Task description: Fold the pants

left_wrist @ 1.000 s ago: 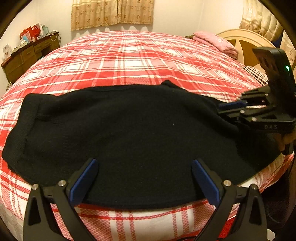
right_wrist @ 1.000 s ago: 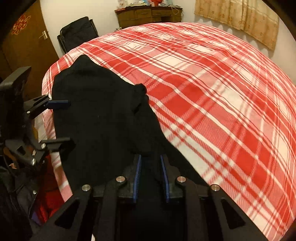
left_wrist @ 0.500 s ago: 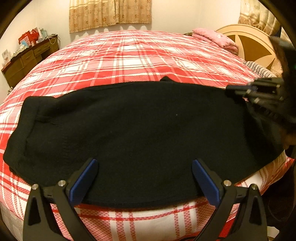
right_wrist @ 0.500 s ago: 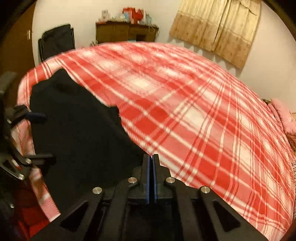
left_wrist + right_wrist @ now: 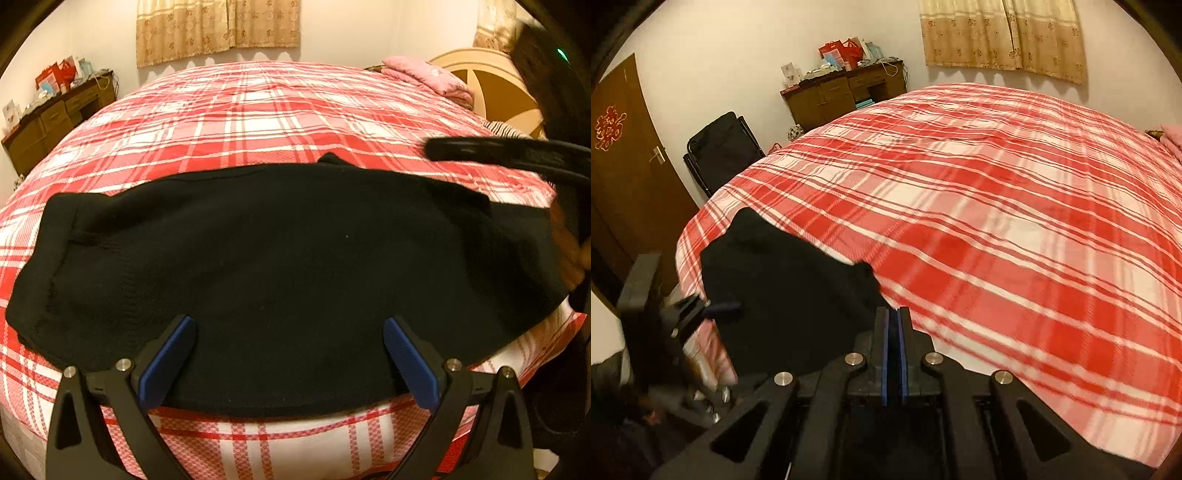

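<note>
While I hold both tools over the bed [image 5: 280, 110], I log the items as follows. Black pants [image 5: 280, 266]: spread flat and lengthwise along the near edge of the bed, on the red-and-white plaid cover, one end toward the near left corner, a small tab of cloth poking out along their far edge. My left gripper [image 5: 288, 354]: jaws wide apart, blue pads [image 5: 168, 356] showing, poised over the near hem of the pants, nothing between them. My right gripper [image 5: 894, 332]: jaws pressed together with only a thin blue line between the pads; I cannot tell whether any cloth is pinched there. It sits above the right end of the pants, blurred in the left view. Pink pillow [image 5: 428, 79]: at the far right corner by the headboard [image 5: 495, 92]. Wooden dresser [image 5: 846, 94]: against the wall beyond the bed. Curtain [image 5: 218, 27]: on the far wall.
</note>
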`<state>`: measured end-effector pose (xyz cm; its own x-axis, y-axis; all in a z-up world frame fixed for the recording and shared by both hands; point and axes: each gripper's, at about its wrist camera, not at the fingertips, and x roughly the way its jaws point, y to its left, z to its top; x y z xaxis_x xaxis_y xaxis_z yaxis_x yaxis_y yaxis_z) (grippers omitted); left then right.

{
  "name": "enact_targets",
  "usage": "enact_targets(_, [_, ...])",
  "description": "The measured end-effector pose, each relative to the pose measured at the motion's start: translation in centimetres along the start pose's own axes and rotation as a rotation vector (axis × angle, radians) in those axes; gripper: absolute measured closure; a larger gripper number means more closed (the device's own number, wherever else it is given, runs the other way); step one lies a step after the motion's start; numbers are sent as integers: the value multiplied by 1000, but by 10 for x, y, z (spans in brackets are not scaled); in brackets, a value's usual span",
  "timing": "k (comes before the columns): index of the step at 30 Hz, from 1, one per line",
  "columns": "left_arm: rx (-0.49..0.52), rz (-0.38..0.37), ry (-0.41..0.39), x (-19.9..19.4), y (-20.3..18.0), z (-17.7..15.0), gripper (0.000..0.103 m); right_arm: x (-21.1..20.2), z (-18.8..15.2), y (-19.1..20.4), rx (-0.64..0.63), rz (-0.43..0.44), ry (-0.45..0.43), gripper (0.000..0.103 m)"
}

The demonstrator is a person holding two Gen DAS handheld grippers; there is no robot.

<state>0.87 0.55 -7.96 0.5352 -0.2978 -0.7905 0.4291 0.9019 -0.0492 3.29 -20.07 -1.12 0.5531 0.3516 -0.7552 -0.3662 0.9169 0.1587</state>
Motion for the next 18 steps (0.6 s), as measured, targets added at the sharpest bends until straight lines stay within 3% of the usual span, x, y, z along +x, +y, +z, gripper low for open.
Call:
enact_targets(3, [4,-4,-3,-1,1,-1,0,43,0,14,-9,0,100,98])
enact_targets(4, [5,-7,-3,-1,1,-1,0,43,1,18,-7,-13,55,98])
enact_targets(6, [9,-15,-3,-2,2,-2,0,40,9,13,57,-15,49,98])
enact_targets(10, [1,-13,4,-2,2,0,0,-31,7,-16,232,-24,-187,98])
enact_targets(14, [-36,-28,1,-4,5,4,0,-116,-28,-52,330,-155,-311,97])
enact_targets(16, [-64,-56,-7,-8,6,5,0,-156,-59,-75,381,-287,-327,90])
enact_targets(17, [-76,-72,-9,-9,7,7,0,-170,-72,-85,404,-334,-330,73])
enact_targets(18, [-87,-85,-9,-9,8,8,0,-187,-89,-95,434,-383,-335,50])
